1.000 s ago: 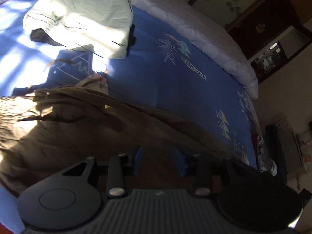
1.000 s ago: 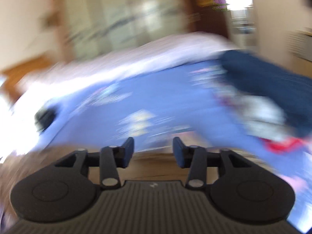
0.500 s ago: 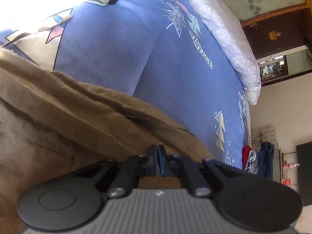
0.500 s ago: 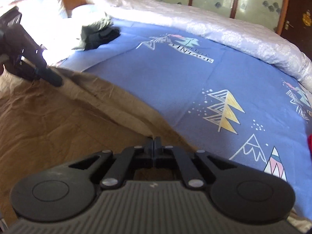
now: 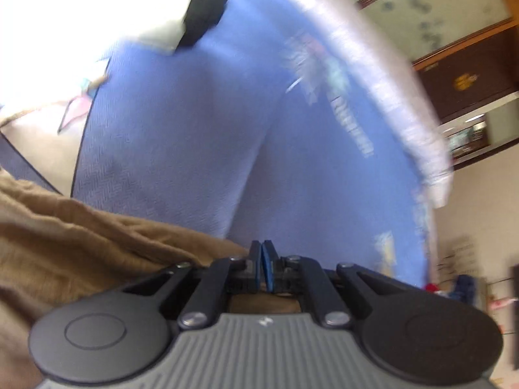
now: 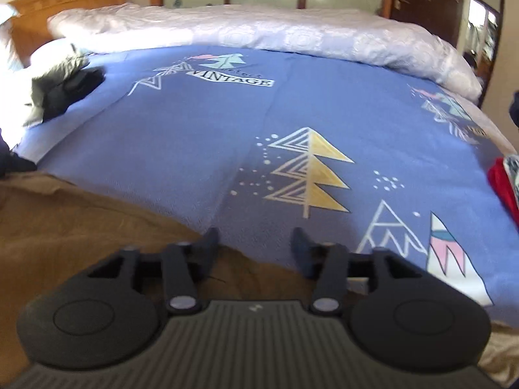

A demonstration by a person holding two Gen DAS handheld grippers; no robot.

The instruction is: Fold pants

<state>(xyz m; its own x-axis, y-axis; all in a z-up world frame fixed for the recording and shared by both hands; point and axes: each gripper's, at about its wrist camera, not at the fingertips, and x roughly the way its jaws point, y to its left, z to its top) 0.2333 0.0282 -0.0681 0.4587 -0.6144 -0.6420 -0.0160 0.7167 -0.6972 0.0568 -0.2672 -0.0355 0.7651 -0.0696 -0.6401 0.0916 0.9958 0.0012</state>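
Half a second ago both claws pinched; now the right claw [image 6: 254, 246] is spread over the pants [image 6: 81, 220] on the bed [image 6: 227, 123] — the left claw [image 5: 262, 264], pressed together at the brown hem, could drag the fold askew alone.

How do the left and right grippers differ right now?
The left gripper has its blue pads pressed together, apparently pinching the pants edge; the right gripper is spread wide, gripping nothing. The left view is motion-blurred; the right is mostly sharp. Both sit low over the brown pants on the blue bedspread.
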